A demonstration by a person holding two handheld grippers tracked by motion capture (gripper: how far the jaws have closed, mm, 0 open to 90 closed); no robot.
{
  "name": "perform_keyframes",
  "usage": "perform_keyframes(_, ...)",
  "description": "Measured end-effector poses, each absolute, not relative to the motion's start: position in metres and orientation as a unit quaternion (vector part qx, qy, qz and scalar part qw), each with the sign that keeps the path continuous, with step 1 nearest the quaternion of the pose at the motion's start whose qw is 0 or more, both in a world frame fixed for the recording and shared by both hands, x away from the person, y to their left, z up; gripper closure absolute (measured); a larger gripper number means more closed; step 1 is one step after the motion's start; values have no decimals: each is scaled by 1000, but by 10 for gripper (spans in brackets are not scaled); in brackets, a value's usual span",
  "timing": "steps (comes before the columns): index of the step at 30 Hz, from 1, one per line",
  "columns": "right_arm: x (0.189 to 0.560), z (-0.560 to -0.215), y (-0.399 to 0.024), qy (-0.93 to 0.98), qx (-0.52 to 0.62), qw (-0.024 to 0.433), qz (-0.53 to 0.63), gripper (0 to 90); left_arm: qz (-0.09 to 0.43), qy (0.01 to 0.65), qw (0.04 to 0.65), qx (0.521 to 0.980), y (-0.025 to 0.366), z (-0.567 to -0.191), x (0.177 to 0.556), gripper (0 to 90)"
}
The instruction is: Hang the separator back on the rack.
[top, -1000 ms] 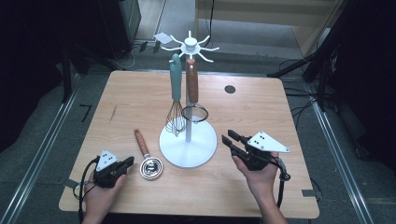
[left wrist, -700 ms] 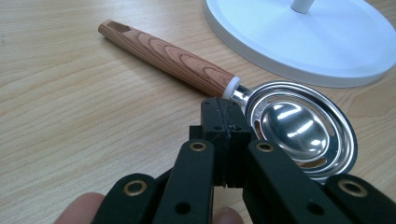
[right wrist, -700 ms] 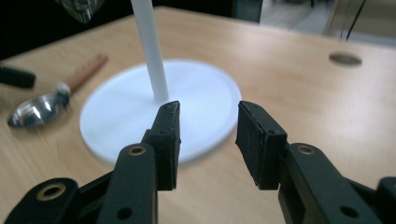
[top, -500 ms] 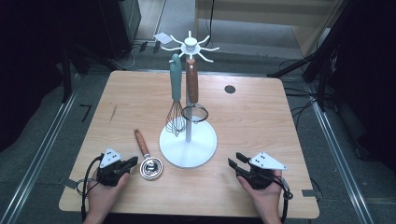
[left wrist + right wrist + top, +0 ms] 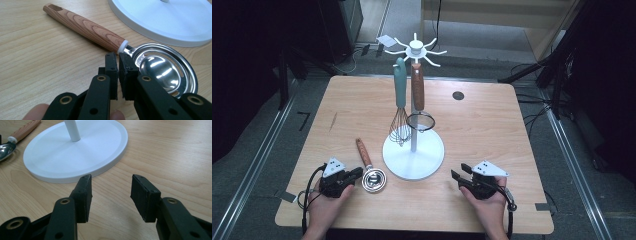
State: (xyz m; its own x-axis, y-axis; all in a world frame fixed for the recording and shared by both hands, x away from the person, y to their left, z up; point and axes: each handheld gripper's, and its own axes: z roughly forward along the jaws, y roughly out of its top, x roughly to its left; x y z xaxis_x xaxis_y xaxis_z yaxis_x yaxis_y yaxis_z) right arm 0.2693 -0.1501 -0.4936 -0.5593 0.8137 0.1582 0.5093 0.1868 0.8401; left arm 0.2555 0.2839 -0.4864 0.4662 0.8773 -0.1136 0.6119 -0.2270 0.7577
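A white utensil stand (image 5: 414,155) rises from the middle of the wooden table (image 5: 492,120). From its hooks hang a teal-handled whisk (image 5: 400,107) and a wood-handled strainer (image 5: 418,102). A slotted steel spoon with a wooden handle (image 5: 371,172) lies left of the stand's base. My left gripper (image 5: 357,173) rests on the table, shut and empty, its tips just short of the spoon's neck (image 5: 126,48). My right gripper (image 5: 458,176) sits low at the front right with nothing between its jaws, which have just been opening (image 5: 111,191). The stand's base (image 5: 75,152) lies ahead of it.
A round dark hole (image 5: 457,95) marks the table's far right part. Metal floor rails (image 5: 257,165) run along both sides, and cables lie on the floor at the right. Each gripper trails a black cable (image 5: 511,210) over the front edge.
My right gripper has come down from above the table to rest near its front edge, and its jaws have spread wider. The left gripper has stayed by the spoon.
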Motion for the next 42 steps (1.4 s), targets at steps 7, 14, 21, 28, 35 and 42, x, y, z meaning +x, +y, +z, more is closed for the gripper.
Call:
perform_keyframes(7, 269, -494, -148, 756, 434, 163, 462, 529, 163, 468, 378, 782, 278, -488, 254, 879)
perform_keyframes(14, 269, -493, -147, 758, 431, 163, 462, 530, 157, 450, 378, 794, 266, -486, 249, 860)
perform_keyframes(21, 268, -492, -151, 754, 433, 166, 465, 530, 157, 475, 408, 764, 270, -482, 251, 802)
perform_keyframes(28, 266, -493, -151, 756, 430, 163, 465, 529, 142, 469, 398, 776, 259, -486, 254, 674)
perform_keyframes(35, 267, -493, -148, 758, 430, 164, 462, 528, 138, 457, 389, 788, 253, -489, 253, 674)
perform_keyframes(42, 266, -495, -145, 760, 426, 160, 464, 528, 130, 454, 384, 793, 247, -489, 251, 704)
